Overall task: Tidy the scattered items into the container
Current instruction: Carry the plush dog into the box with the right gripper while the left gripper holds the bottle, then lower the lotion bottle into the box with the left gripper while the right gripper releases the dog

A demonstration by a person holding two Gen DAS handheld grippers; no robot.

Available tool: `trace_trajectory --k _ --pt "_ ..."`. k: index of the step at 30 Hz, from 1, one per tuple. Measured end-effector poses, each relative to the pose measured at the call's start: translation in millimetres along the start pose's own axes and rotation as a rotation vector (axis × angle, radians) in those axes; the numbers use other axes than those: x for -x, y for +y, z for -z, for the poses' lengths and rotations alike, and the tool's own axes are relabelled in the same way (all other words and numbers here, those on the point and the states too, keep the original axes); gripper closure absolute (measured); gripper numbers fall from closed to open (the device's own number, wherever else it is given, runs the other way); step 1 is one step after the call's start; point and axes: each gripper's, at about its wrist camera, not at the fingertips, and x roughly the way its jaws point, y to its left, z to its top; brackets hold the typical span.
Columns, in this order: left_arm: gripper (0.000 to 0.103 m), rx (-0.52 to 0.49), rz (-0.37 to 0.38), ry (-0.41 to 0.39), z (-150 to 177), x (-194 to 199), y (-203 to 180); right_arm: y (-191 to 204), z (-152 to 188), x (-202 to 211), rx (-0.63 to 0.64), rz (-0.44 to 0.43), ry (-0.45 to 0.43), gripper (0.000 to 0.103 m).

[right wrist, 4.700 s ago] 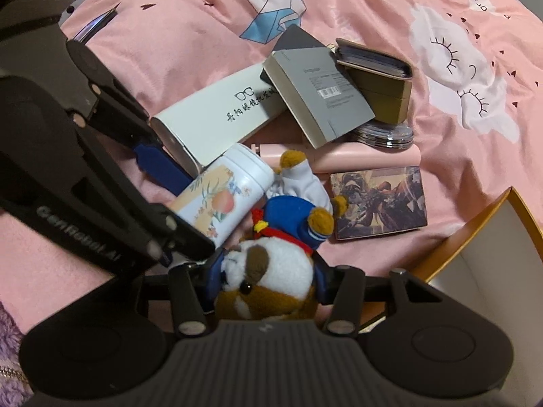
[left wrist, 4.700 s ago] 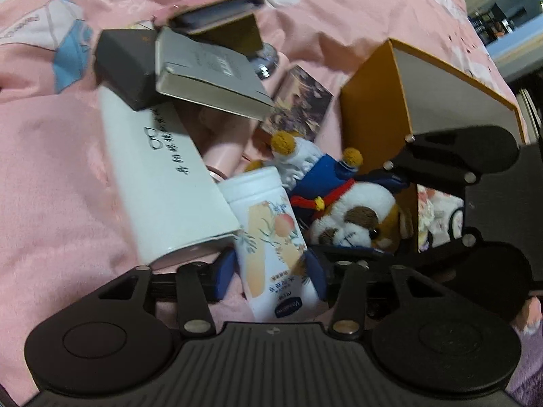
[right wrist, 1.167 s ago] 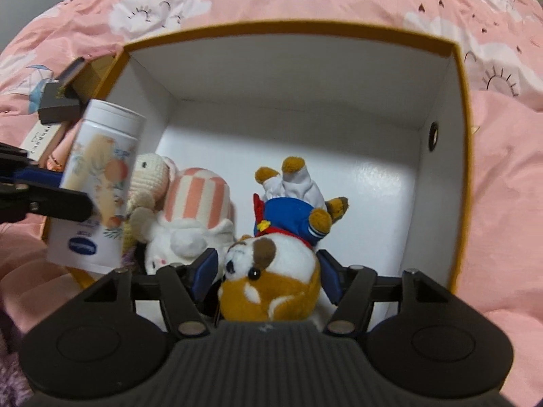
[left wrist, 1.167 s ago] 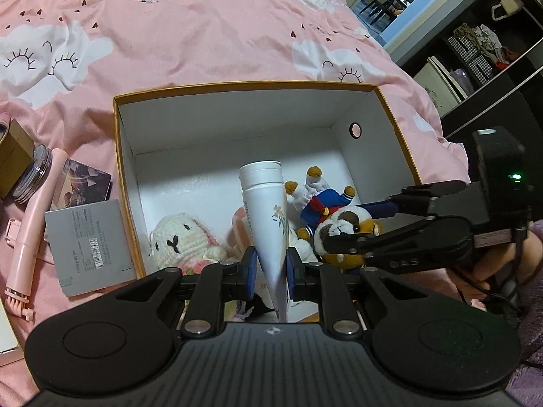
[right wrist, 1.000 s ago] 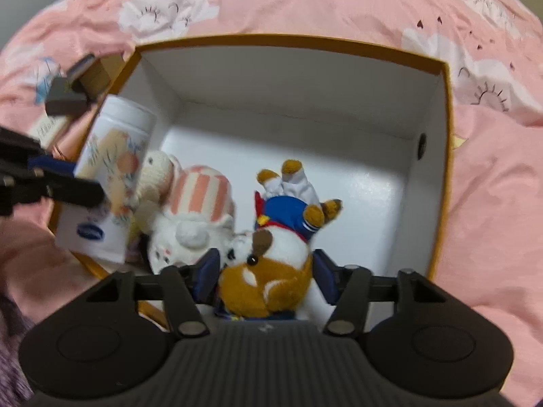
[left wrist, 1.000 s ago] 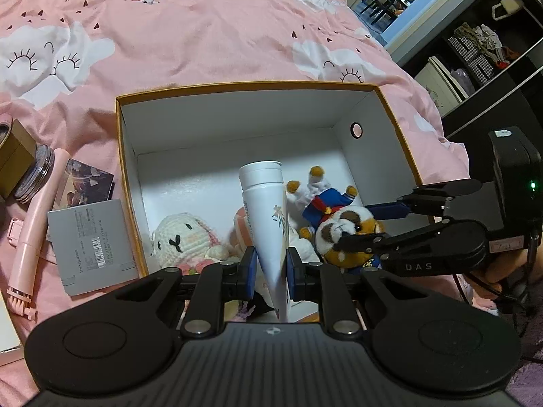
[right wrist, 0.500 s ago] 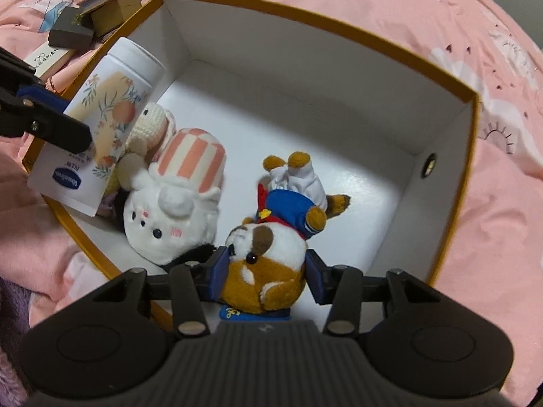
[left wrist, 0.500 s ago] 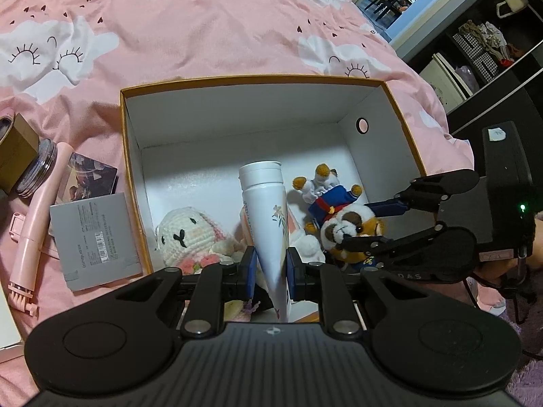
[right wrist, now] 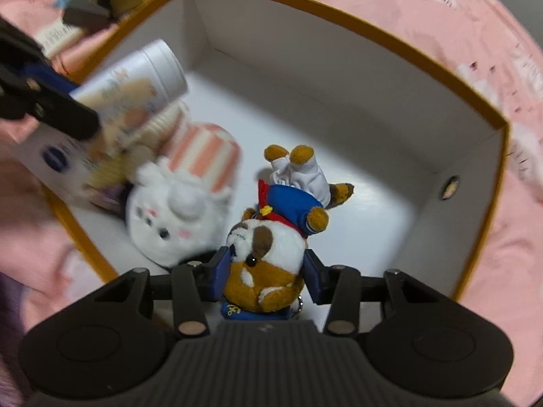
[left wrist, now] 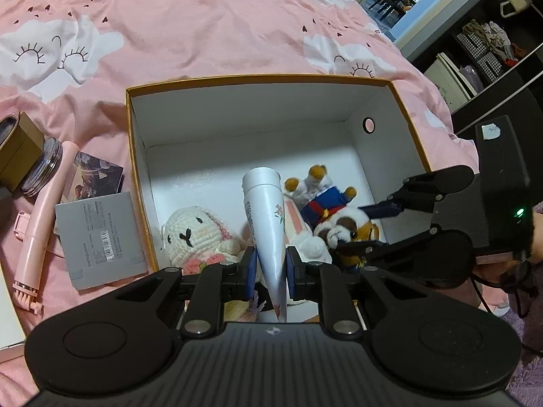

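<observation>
Left gripper fingers clamped on white bottle, held tilted over near-left corner of orange-rimmed box on pink bed cover. Right gripper fingers closed around head of dog plush, upside down inside box. Striped white plush and crochet bunny already inside. Grey carton, pink fan lying outside, left of box.

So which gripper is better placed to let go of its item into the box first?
Right, probably. The right gripper holds the plush dog low, well inside the box, over bare floor. The left gripper holds the bottle by the near wall above the plush toys.
</observation>
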Motion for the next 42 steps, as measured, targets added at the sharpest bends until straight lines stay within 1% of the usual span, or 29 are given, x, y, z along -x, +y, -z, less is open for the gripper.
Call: trace_trajectory --k 1,3,4,9,11,13,16,19,21,22,23,26,27,30,31,35,39,41,42 --pt "0.083 0.002 -0.002 -0.002 0 1 0 0 0 2 -0.006 -0.022 -0.006 0.056" --pt "0.083 0.004 0.001 -0.006 -1 1 1 0 -1 6 0.002 -0.034 -0.018 0.062" --pt "0.083 0.004 0.002 -0.006 -2 1 1 -2 -2 6 -0.005 -0.039 -0.019 0.063" --pt "0.083 0.003 -0.02 0.003 -2 -7 -1 -9 3 -2 -0.041 -0.058 -0.006 0.062" --pt "0.083 -0.002 -0.043 0.014 -2 -12 -1 -11 8 2 -0.038 -0.05 -0.012 0.062" --pt "0.083 0.011 -0.049 0.019 -2 -16 1 -7 12 5 -0.037 -0.043 -0.018 0.062" --pt "0.083 0.043 -0.009 0.008 -2 -12 5 -5 13 8 -0.036 -0.034 -0.024 0.061" --pt "0.084 0.046 0.027 -0.05 0 0 5 -5 14 7 -0.041 -0.034 -0.029 0.061" --pt "0.084 0.002 0.066 -0.072 -2 7 -1 -7 14 6 -0.044 -0.036 -0.031 0.061" --pt "0.084 -0.028 0.079 -0.071 -2 8 -5 -7 14 6 -0.042 -0.037 -0.031 0.061" --pt "0.084 -0.061 0.079 -0.065 -3 7 -9 -6 13 5 -0.04 -0.036 -0.032 0.061" --pt "0.084 -0.146 0.037 -0.033 -5 0 -21 -4 13 6 -0.038 -0.027 -0.036 0.06" --pt "0.084 -0.158 0.047 -0.014 -5 -3 -23 -3 14 7 -0.04 -0.024 -0.038 0.06" --pt "0.084 -0.1 0.17 0.032 -3 -6 -15 -6 16 10 -0.057 -0.017 -0.049 0.06" --pt "0.084 -0.085 0.19 0.04 -2 -7 -12 -7 16 11 -0.066 -0.016 -0.054 0.06" --pt "0.084 -0.014 0.206 0.074 0 -18 1 -10 17 18 -0.09 -0.021 -0.073 0.06" --pt "0.084 0.066 0.263 0.085 3 -21 11 -10 14 17 -0.088 -0.031 -0.084 0.06" --pt "0.084 0.097 0.309 0.101 7 -22 16 -9 13 16 -0.087 -0.034 -0.085 0.06" --pt "0.084 0.107 0.318 0.11 8 -23 18 -10 13 16 -0.09 -0.038 -0.085 0.059"
